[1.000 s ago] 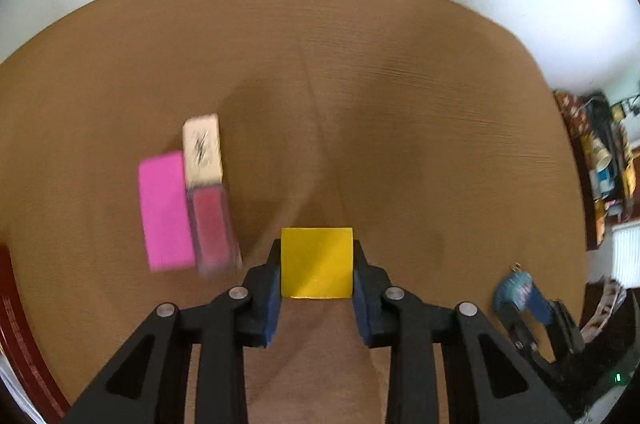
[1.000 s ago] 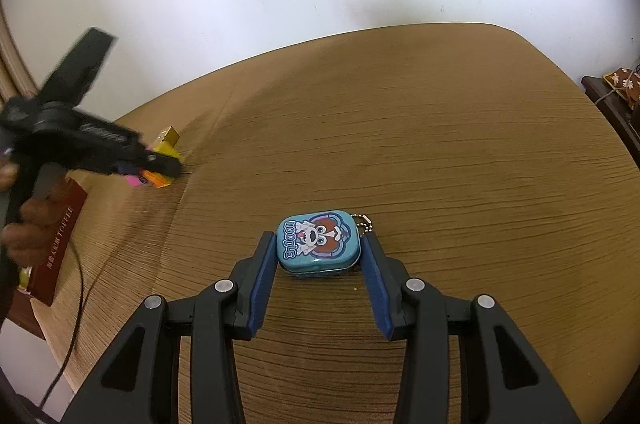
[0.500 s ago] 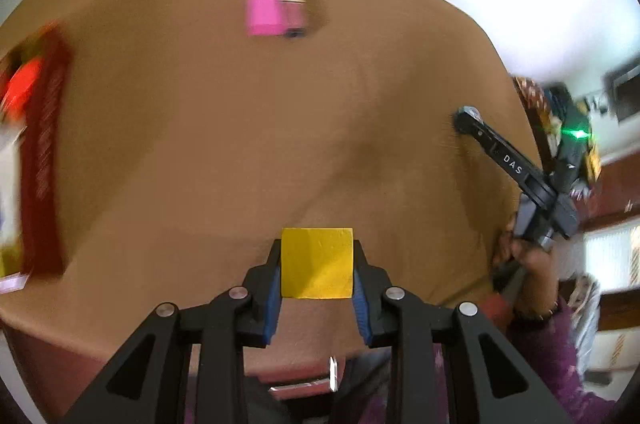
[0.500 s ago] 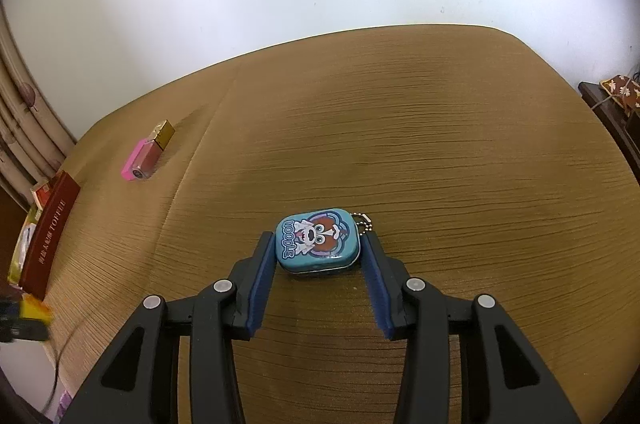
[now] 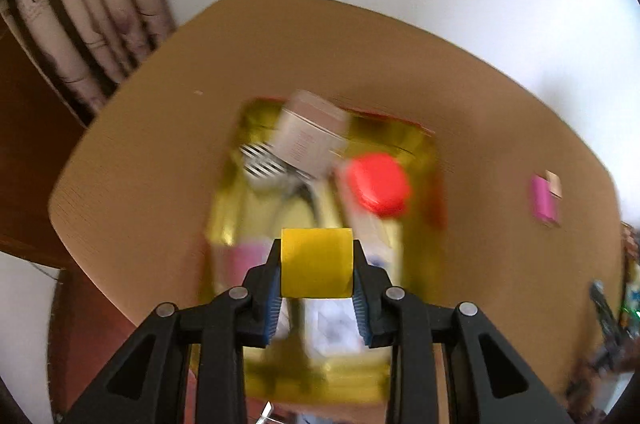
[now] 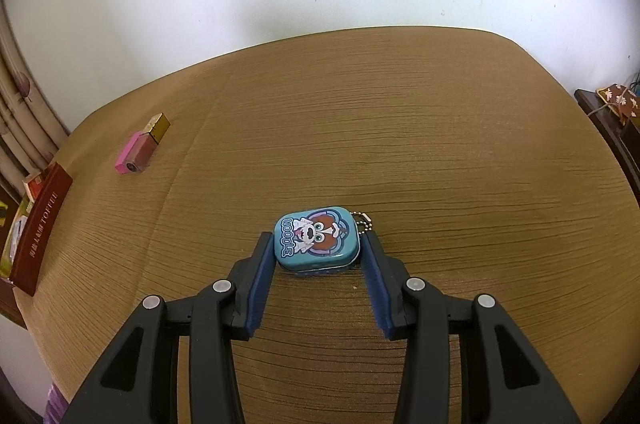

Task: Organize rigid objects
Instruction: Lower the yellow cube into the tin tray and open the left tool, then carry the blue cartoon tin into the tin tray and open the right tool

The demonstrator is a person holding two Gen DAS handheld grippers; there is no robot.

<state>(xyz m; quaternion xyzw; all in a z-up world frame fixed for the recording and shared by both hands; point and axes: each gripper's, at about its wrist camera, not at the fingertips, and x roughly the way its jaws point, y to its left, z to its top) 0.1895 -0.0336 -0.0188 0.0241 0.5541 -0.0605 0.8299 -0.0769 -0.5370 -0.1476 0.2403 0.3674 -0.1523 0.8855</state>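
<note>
- Near the left edge of the brown table, a gold-lined box with a red outer wall lies open; the left wrist view shows it blurred, holding a red block, a pale carton, a black-and-white striped item and other things too smeared to name
- Above that box the left gripper has its blue pads clamped on a yellow block
- Toward the table's front middle the right gripper has both pads against the sides of a teal tin resting on the tabletop; a ball chain hangs at its right end
- The tin's lid reads "NOODLE" beside a cartoon dog; the box's red side reads "TOFFEE" in the right wrist view only
- A pink block and a lip-gloss tube with gold cap lie touching, toward the far left corner; both views show them
</note>
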